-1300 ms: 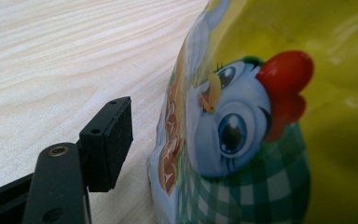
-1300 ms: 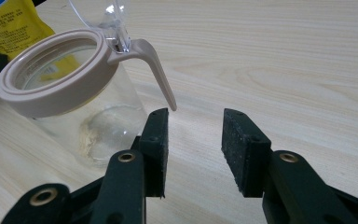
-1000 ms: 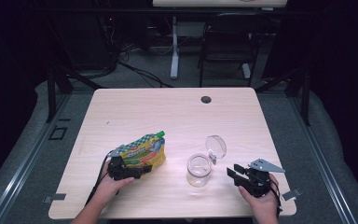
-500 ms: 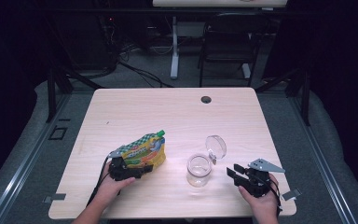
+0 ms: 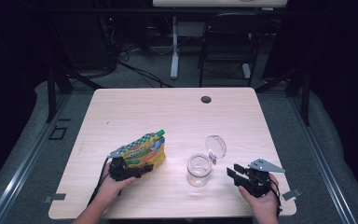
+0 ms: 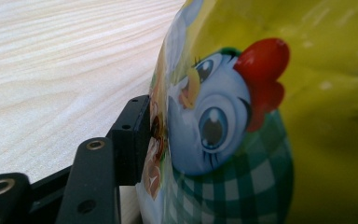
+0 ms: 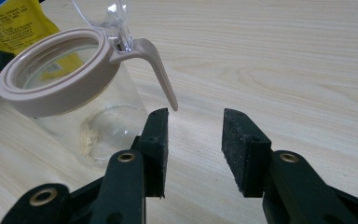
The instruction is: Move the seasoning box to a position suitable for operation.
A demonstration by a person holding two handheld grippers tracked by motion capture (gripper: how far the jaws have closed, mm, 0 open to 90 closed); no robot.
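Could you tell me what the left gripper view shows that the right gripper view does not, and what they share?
Left gripper view alone: the pouch's cartoon chick print, close up, with one pad of the left gripper against the pouch; its jaws have just been closing on it.

Right gripper view alone: the glass jar with its beige rim, lid flipped open, and the right gripper with its jaws apart, nothing between them.

Both: the yellow pouch and the wooden table.
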